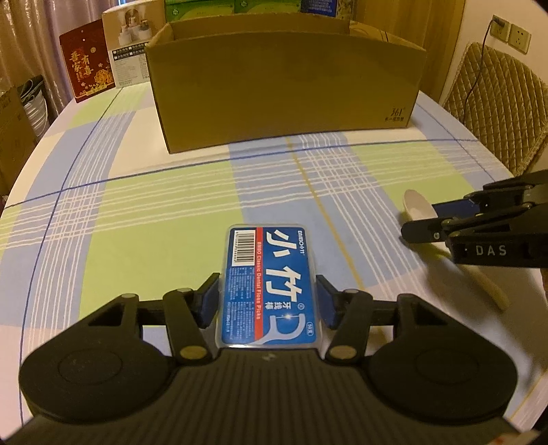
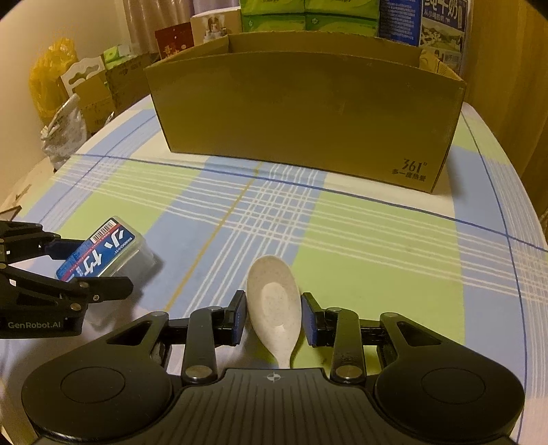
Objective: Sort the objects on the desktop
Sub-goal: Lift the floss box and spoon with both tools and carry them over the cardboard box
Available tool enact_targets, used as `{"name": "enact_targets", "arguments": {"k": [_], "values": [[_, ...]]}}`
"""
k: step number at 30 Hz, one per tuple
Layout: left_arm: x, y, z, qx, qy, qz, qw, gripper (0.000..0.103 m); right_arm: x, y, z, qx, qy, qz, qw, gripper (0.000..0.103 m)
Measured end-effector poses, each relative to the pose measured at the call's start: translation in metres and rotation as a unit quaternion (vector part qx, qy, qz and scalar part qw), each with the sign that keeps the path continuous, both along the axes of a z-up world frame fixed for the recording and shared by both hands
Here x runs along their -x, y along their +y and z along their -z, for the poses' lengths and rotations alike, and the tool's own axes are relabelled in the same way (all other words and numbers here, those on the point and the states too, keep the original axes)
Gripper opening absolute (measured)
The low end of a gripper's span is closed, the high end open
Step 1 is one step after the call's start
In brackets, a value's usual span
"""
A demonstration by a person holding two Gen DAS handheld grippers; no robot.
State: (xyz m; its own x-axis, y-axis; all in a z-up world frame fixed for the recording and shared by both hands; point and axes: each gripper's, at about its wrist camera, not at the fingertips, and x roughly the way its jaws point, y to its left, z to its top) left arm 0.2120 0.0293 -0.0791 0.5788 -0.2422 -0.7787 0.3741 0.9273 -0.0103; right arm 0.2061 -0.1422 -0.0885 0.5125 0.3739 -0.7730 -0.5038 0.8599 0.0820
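Two tongs work over a round bench (image 1: 144, 212) covered in a blue, green and white plaid cloth. One open cardboard box (image 1: 284, 85) stands at the far side, its long wall facing the near edge, printed with a small mark at its lower right corner.

The left tongs (image 1: 269, 301) straddle one clear plastic case of dental floss picks (image 1: 270, 284) with a blue label. The case lies flat on the cloth at the near middle, its long sides between the two blue pads (image 1: 209, 301). The left pad lies against the case's side; on the right a thin gap seems to remain, so I cannot tell whether the grip is firm.

The right tongs (image 2: 274, 318) sit further right, around one cream speckled spoon (image 2: 274, 301). Its bowl faces up and points toward the box, and its handle runs back under the tool body. The blue pads (image 2: 239, 321) stand just beside the bowl's edges on both sides; whether they press on it is not clear.

The case and spoon are well apart from each other, and both are well short of the box.

Behind the box there are several printed cartons: one red gift box (image 1: 87, 65), one pale one beside it (image 1: 132, 44) and green ones further back (image 2: 304, 15). One quilted chair back (image 1: 496, 102) stands at the far right.
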Motion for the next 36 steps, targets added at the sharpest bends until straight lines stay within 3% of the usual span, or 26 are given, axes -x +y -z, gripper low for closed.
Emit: {"name": "enact_targets", "arguments": {"k": [16, 26, 36], "values": [[-0.002, 0.003, -0.009, 0.023, 0.002, -0.014, 0.9996, 0.052, 0.007, 0.003, -0.027, -0.062, -0.045, 0.008, 0.997, 0.031], [0.003, 0.003, -0.018, 0.039, -0.005, -0.017, 0.9991, 0.052, 0.014, -0.004, -0.036, -0.071, -0.070, 0.020, 0.995, 0.031], [0.007, -0.002, -0.048, 0.046, -0.018, -0.014, 0.9987, 0.052, 0.023, -0.019, -0.056, -0.078, -0.070, 0.045, 0.993, 0.031]]}}
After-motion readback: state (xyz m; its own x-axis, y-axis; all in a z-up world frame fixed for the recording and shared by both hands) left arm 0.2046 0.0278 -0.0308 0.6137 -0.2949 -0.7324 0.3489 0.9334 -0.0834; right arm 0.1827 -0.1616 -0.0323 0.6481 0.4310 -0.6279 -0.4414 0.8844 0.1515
